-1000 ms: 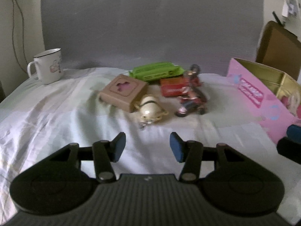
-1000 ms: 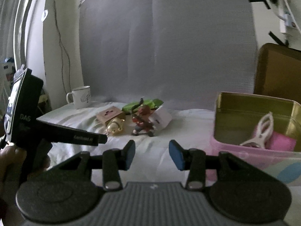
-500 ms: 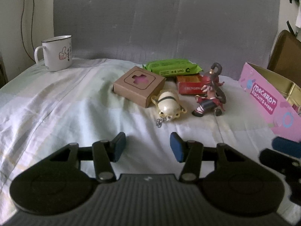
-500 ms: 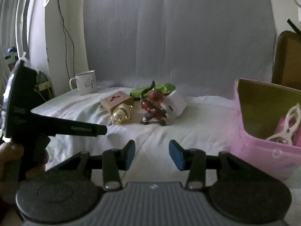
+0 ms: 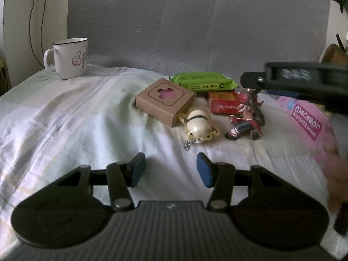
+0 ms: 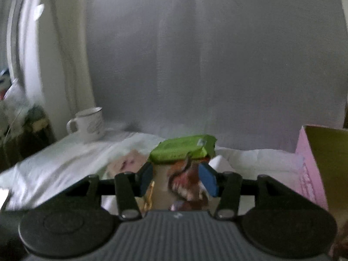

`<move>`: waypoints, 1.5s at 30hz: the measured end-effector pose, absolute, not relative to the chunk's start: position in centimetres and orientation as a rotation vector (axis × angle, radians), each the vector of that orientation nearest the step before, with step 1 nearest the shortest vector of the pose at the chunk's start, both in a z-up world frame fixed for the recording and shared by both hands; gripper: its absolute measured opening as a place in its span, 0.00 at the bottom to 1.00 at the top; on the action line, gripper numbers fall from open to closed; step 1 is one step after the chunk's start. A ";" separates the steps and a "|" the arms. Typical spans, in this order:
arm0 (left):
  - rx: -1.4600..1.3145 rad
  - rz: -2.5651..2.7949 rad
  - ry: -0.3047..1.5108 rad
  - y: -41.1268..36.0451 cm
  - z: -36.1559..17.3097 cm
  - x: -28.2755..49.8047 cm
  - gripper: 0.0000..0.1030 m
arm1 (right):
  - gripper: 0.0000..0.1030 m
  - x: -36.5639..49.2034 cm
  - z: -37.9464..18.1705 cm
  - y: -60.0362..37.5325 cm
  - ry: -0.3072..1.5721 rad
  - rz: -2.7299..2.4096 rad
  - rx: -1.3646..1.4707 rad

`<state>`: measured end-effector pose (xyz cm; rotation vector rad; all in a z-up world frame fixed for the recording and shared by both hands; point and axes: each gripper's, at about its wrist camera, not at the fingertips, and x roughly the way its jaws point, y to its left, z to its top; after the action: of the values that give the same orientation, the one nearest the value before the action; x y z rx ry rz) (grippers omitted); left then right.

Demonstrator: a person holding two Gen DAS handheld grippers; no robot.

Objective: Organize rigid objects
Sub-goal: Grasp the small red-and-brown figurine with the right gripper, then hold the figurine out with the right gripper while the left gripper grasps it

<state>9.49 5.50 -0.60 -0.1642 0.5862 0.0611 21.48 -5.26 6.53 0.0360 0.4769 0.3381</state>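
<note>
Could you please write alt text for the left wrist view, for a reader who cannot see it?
The open left claw hovers over a white cloth before a cluster: a brown cardboard box, a cream pig keychain, a seated figurine, a red box and a green packet. The blurred right claw reaches in above the figurine. A white mug stands far left, a pink tin right.

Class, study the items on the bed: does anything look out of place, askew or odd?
The figurine leans tilted against the red box, and the keychain lies on its side against the brown box. Nothing looks spilled or damaged.
</note>
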 end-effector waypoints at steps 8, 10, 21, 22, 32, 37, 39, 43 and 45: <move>-0.183 0.043 0.588 5.8 -0.7 9.8 0.56 | 0.13 21.1 5.8 -8.8 0.553 0.352 0.150; -0.189 0.035 0.585 5.9 -0.6 9.7 0.56 | 0.12 19.5 5.2 -10.1 0.560 0.355 0.158; -0.260 -0.250 0.535 4.8 -0.4 8.8 0.64 | 0.14 9.0 2.3 -16.2 0.587 0.376 0.236; -0.262 -0.302 0.544 4.4 -0.4 8.8 0.64 | 0.14 7.9 2.3 -16.4 0.584 0.379 0.223; -0.233 -0.623 0.575 -1.4 0.7 6.0 0.77 | 0.37 1.2 1.2 -17.1 0.588 0.357 0.061; -0.227 -0.612 0.575 -2.1 0.9 5.4 0.77 | 0.46 0.9 1.9 -16.8 0.552 0.377 0.041; -0.221 -0.597 0.580 -1.9 0.8 4.8 0.77 | 0.48 0.8 2.0 -16.4 0.544 0.396 0.031; -0.239 -0.576 0.585 -1.3 0.8 4.1 0.77 | 0.51 0.3 1.8 -16.2 0.544 0.425 0.021; -0.250 -0.558 0.575 -0.7 0.9 3.7 0.77 | 0.52 0.2 1.7 -16.0 0.545 0.439 0.024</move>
<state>3.66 -0.74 0.88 -0.2496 0.5746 -0.5584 0.19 -15.99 1.65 0.0236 0.5454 0.4390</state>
